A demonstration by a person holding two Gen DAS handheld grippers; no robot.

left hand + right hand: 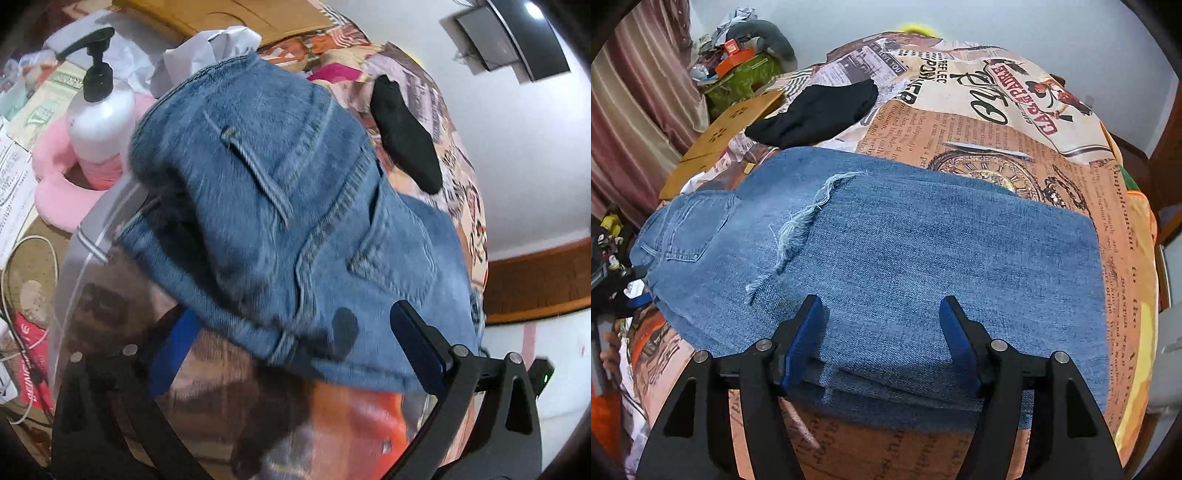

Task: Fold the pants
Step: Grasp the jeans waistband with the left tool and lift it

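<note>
The blue denim pants (905, 240) lie folded on a bed with a newspaper-print sheet (997, 122). In the right wrist view a frayed hem (798, 229) lies across the top layer and a back pocket sits at the left. My right gripper (882, 328) is open, its blue-padded fingers (803, 343) standing over the near edge of the stacked layers. In the left wrist view the waistband end of the pants (280, 206) is raised and blurred. My left gripper (291, 339) is open, its fingers (417, 343) wide apart at the denim's near edge.
A black garment (816, 110) lies on the bed beyond the pants, also in the left wrist view (406, 140). A white pump bottle (99, 118), pink cushion (55, 192), papers and cables sit left of the bed. A wooden board (724, 136) and clutter lie at far left.
</note>
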